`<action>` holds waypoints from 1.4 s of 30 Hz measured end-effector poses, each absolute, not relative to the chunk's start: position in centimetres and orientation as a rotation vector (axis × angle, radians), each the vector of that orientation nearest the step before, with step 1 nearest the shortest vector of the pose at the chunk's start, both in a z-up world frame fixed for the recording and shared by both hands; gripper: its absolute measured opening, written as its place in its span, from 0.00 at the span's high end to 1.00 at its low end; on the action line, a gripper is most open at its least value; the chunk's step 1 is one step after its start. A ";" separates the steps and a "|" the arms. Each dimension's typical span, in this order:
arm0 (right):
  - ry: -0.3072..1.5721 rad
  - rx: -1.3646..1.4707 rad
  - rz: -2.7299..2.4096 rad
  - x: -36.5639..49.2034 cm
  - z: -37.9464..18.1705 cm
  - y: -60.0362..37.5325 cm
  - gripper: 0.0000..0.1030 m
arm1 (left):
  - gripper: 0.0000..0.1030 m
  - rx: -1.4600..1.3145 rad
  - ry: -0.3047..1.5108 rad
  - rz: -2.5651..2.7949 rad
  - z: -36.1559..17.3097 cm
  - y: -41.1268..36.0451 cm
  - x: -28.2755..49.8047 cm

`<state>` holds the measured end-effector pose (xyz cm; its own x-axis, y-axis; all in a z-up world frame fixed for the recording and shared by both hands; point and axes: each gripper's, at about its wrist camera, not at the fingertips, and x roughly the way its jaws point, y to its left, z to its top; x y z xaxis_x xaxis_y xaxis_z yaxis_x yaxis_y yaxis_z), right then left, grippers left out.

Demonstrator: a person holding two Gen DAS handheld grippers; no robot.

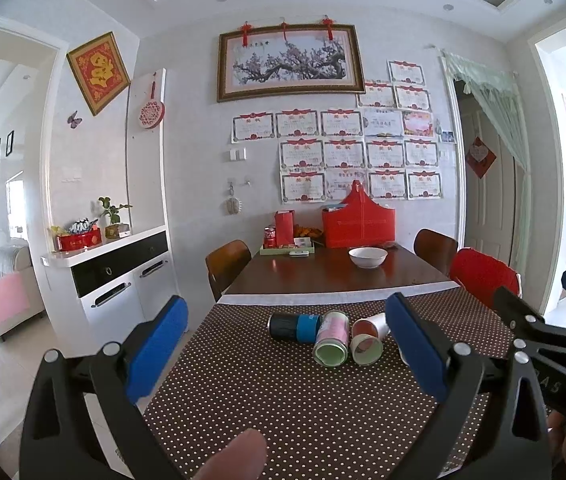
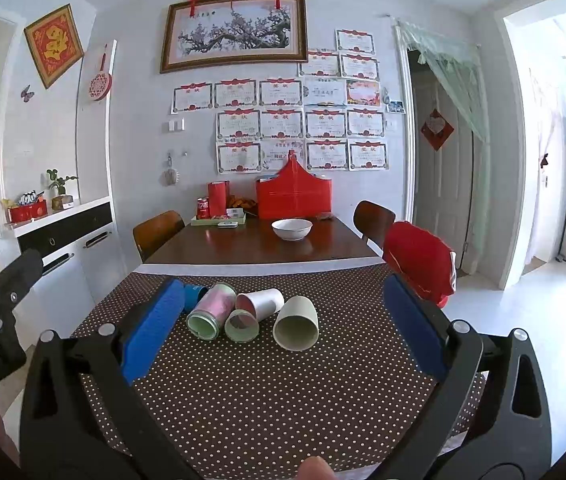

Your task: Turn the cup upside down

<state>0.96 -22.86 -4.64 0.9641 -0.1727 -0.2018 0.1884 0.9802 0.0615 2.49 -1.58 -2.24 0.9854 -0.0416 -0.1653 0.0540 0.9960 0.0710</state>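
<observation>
Several paper cups lie on their sides in a row on the dotted brown cloth (image 2: 283,392). From the left: a black and blue cup (image 1: 294,327), a pink cup (image 1: 333,340) (image 2: 212,312), a white cup with a red inside (image 1: 367,340) (image 2: 257,312), and a pale green cup (image 2: 297,322). The blue cup shows only partly in the right wrist view (image 2: 194,296). My left gripper (image 1: 287,352) is open and empty, held back from the cups. My right gripper (image 2: 283,328) is open and empty, its fingers spread wider than the row.
Beyond the cloth the wooden table (image 2: 259,246) carries a white bowl (image 2: 291,229), a red bag (image 2: 293,196) and a tray with a red can (image 2: 203,209). Chairs stand on both sides, one with a red cover (image 2: 419,260). A white cabinet (image 1: 111,276) stands at the left.
</observation>
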 end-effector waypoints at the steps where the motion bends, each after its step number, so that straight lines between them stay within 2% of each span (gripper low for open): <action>1: 0.198 0.080 -0.183 1.0 -4.7 -22.8 0.06 | 0.05 0.073 0.165 -0.048 -2.2 -1.5 2.4; 30: 0.261 0.038 -0.197 6.1 -5.6 -23.6 0.06 | 0.05 0.091 0.236 -0.058 -3.1 -2.9 8.2; 37: 0.344 0.043 -0.199 10.4 -7.4 -25.1 0.06 | 0.05 0.107 0.340 -0.071 -5.3 -4.0 13.8; 42: 0.428 0.052 -0.202 14.6 -9.8 -26.8 0.06 | 0.05 0.128 0.463 -0.106 -7.6 -5.0 20.8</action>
